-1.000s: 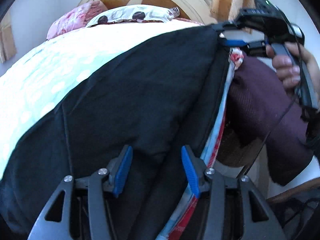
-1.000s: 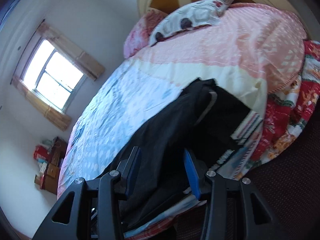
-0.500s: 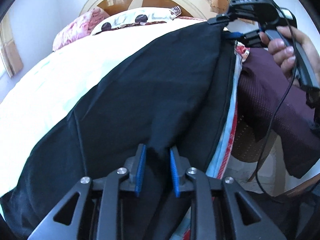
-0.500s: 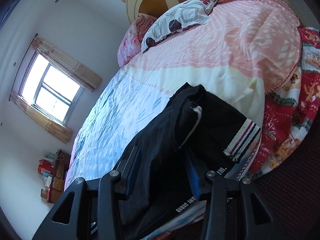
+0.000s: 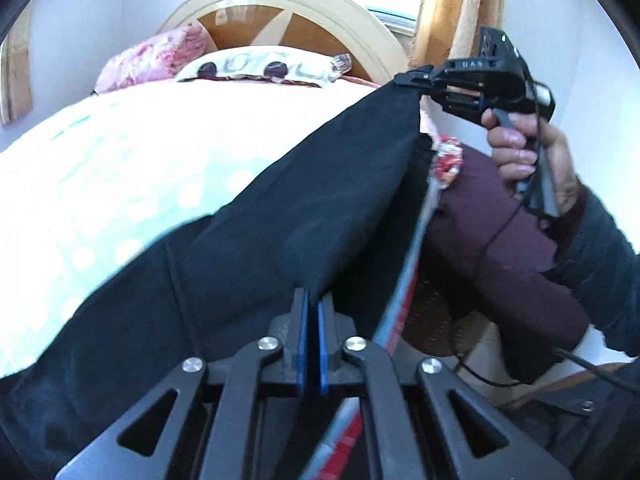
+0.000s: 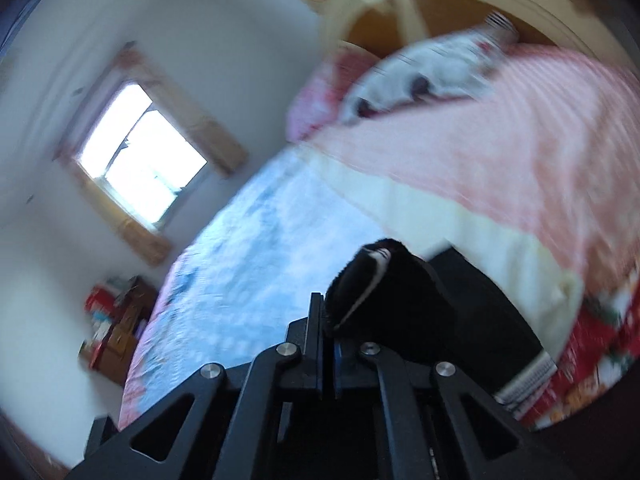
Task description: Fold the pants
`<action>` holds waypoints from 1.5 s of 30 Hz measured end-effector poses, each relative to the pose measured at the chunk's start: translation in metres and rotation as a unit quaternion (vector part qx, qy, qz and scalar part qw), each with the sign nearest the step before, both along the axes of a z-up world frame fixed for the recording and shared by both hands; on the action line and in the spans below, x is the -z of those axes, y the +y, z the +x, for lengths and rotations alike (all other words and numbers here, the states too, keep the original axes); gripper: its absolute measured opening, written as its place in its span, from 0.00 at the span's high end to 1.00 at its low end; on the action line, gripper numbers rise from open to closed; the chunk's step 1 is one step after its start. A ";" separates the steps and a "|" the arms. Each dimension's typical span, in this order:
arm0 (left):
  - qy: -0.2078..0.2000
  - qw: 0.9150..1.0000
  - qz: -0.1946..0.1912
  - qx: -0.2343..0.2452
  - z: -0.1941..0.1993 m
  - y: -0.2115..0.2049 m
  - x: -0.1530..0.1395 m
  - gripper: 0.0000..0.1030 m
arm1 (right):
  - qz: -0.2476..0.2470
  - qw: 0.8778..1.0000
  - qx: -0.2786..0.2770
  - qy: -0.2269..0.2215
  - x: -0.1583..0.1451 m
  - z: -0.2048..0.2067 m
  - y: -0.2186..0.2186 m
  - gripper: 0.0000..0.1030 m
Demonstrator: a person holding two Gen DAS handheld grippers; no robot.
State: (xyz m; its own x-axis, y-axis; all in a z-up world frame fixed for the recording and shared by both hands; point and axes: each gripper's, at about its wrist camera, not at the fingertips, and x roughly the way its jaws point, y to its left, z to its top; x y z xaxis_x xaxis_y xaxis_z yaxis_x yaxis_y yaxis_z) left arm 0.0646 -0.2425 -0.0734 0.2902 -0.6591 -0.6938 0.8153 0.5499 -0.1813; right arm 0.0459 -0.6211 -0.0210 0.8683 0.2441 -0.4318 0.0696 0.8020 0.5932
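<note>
Black pants [image 5: 280, 208] lie along the near edge of the bed, with one long edge lifted off the cover. My left gripper [image 5: 313, 300] is shut on that edge at the near end. At the far end, the right gripper [image 5: 408, 79], held by a hand [image 5: 524, 152], pinches the other corner of the same edge. In the right wrist view, which is blurred, my right gripper [image 6: 329, 320] is shut on a bunched black fold of the pants [image 6: 384, 292] with a white stripe. A striped cuff [image 6: 528, 380] hangs at the lower right.
The bed has a pale blue and pink quilt [image 5: 100, 168], with pillows [image 5: 264, 66] against a round wooden headboard [image 5: 280, 8]. A red patterned blanket [image 6: 592, 352] hangs off the bed's side. A window [image 6: 140, 160] and a cluttered low cabinet [image 6: 116, 332] stand beyond.
Both grippers closed on the pants' edge, having stood open over the fabric a second ago. Both have since lifted, raising the fabric off the bed.
</note>
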 end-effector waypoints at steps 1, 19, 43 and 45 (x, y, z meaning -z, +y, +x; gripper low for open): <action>0.006 1.000 0.005 0.010 -0.005 -0.001 0.005 0.96 | -0.004 1.000 0.001 0.003 0.001 -0.005 -0.001 0.97; -0.010 0.999 0.011 0.033 -0.027 0.003 0.026 0.75 | -0.050 0.984 0.143 0.090 0.029 -0.069 -0.055 0.55; -0.013 0.996 0.079 -0.027 0.087 0.037 0.046 0.90 | -0.085 0.989 -0.012 0.119 0.007 0.028 -0.043 0.88; -0.023 0.997 0.068 -0.042 0.088 0.042 0.037 0.90 | -0.092 0.991 -0.011 0.097 -0.003 0.029 -0.039 0.88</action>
State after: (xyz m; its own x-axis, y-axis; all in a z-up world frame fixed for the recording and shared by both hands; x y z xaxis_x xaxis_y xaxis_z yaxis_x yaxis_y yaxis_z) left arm 0.1526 -0.2007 -0.1105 0.3747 -0.5317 -0.7595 0.7709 0.6338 -0.0633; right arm 0.0750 -0.6605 -0.0178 0.7603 0.1639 -0.6285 0.1486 0.8981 0.4139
